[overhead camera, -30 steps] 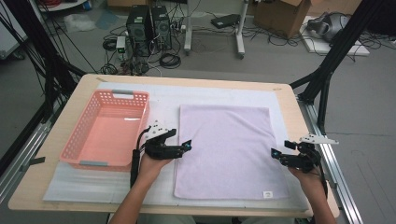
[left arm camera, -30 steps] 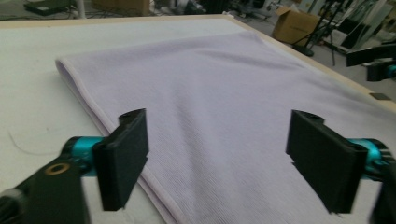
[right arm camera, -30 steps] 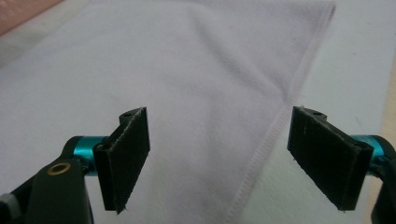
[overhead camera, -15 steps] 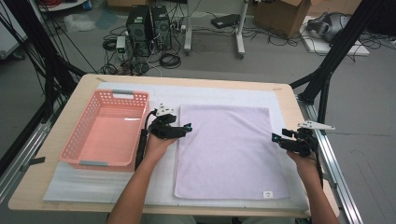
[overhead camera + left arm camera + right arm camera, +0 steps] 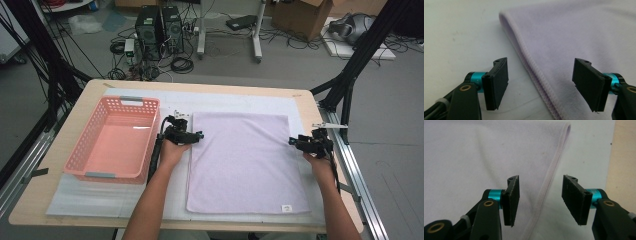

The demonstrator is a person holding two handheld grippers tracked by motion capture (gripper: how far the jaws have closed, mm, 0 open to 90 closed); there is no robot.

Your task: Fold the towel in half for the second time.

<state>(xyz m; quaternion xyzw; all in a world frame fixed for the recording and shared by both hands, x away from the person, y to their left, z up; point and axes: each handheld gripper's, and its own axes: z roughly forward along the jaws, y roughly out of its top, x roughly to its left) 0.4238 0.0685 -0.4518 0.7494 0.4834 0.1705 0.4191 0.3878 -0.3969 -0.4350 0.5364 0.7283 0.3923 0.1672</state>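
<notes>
In the high view, a lilac towel (image 5: 245, 162) is lying flat on a white mat (image 5: 100, 200) covering the wooden table (image 5: 65, 145), just right of a pink basket (image 5: 115, 142); the person's forearms are entering cut off at the bottom edge, and each hand is covering most of its gripper, so the jaw tips are hard to make out from above. The left gripper (image 5: 192, 136) is sitting at the towel's left edge near the far corner, the right gripper (image 5: 300, 144) at the right edge. In the left gripper view, the left gripper (image 5: 540, 83) is straddling the stitched hem with jaws standing wide; they have just been closing, one pad over bare mat and the other over cloth, neither pressing on it. In the right gripper view, the right gripper (image 5: 540, 202) is bracketing the opposite hem, its jaws having just been closing to a narrower gap, still clear of the fabric on both sides. Whether either set of tips is touching the surface below cannot be told.
</notes>
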